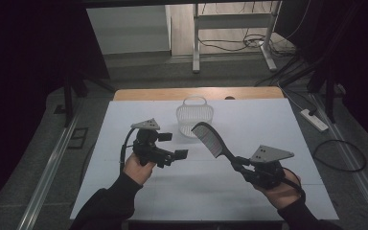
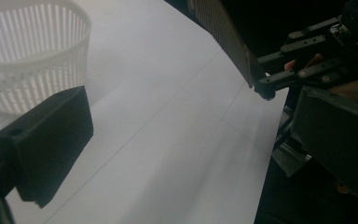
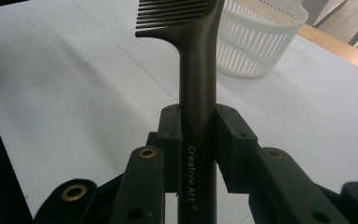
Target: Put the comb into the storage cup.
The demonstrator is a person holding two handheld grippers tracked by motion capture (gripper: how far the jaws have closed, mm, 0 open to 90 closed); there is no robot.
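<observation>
A black comb [image 1: 212, 140] is held up in the air by its handle, teeth end pointing toward the white slatted basket [image 1: 194, 116]. My right gripper [image 1: 239, 164] is shut on the comb handle [image 3: 196, 116], which reads "Creative Art". My left gripper [image 1: 172, 145] hovers above the white table cover at the left, open, with nothing between its fingers [image 2: 46, 144]. In the left gripper view the basket [image 2: 28, 56] sits at the top left and the comb [image 2: 228, 37] crosses the top right.
The white cover [image 1: 249, 120] lies over a wooden table [image 1: 172, 93]. Beyond the far edge stand metal desk legs [image 1: 195, 43] with cables on the floor. A power strip [image 1: 314, 120] lies on the floor at the right.
</observation>
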